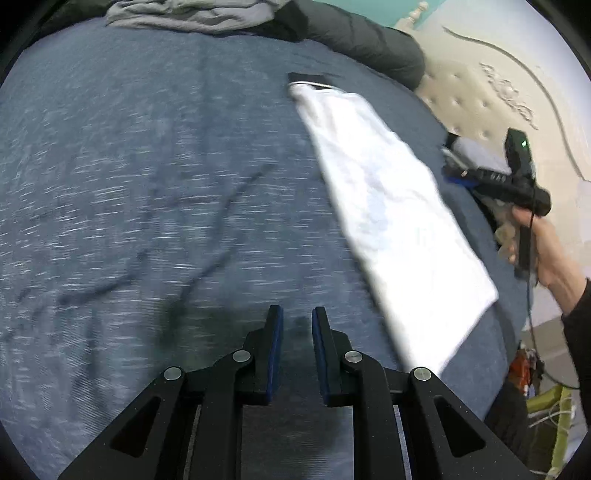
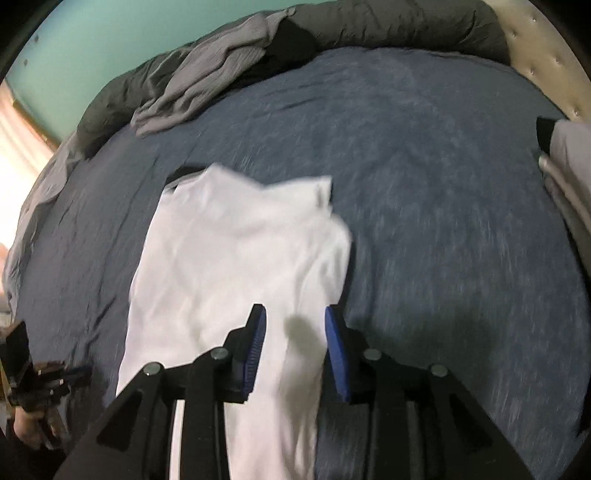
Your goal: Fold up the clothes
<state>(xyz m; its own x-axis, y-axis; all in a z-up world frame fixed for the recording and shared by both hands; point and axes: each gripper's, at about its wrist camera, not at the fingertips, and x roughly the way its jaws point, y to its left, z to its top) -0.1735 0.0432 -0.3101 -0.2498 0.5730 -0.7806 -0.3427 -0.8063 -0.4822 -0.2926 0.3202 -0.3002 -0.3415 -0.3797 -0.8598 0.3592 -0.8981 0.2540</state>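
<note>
A white garment (image 1: 391,206) lies flat and partly folded into a long strip on the blue bedspread (image 1: 155,177). In the left wrist view my left gripper (image 1: 297,314) hovers open over bare bedspread, left of the garment's near end. The right gripper (image 1: 452,173), held in a hand, shows at the bed's right edge beyond the garment. In the right wrist view my right gripper (image 2: 295,312) stands open just above the white garment (image 2: 236,266), with nothing between its fingers. The left gripper (image 2: 79,371) appears small at the lower left.
A crumpled grey garment (image 2: 207,85) and a dark rolled duvet (image 2: 388,26) lie along the far side of the bed. A tufted cream headboard (image 1: 480,92) stands to the right. A dark item (image 1: 308,78) peeks out at the garment's far end. More folded items (image 2: 569,147) sit at the right edge.
</note>
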